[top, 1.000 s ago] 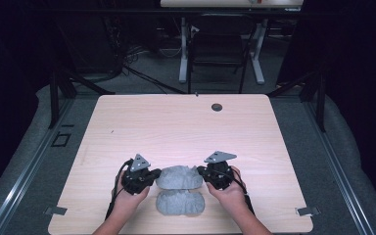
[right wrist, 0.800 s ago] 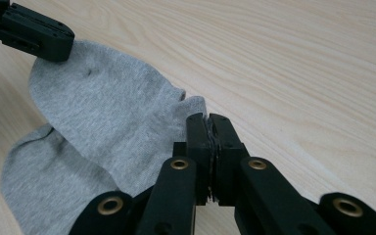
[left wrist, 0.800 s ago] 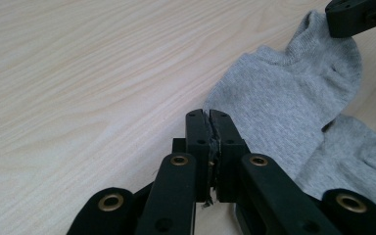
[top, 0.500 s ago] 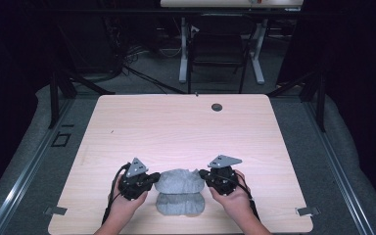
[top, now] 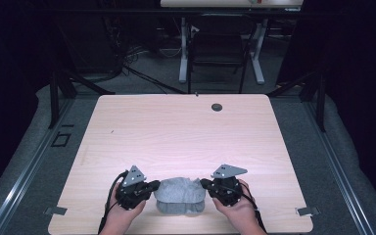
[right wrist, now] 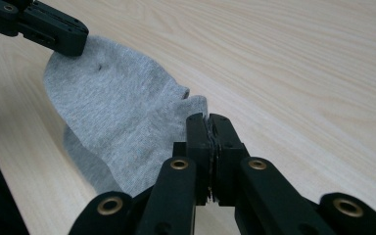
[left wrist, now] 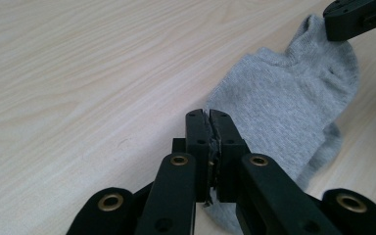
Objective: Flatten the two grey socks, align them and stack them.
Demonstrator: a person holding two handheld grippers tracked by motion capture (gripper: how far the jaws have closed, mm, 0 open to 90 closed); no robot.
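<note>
- Inspecting the near edge of the surface [top: 176, 132], we find a grey sock [top: 179, 195].
- Left gripper [top: 152, 188] clenched on its left edge.
- Right gripper [top: 205, 185] clenched on its right edge.

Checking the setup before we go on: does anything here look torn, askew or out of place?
Nothing stands out. The grey sock lies at the table's near edge, pinched at opposite ends by the left gripper and right gripper. No tear shows.
</note>
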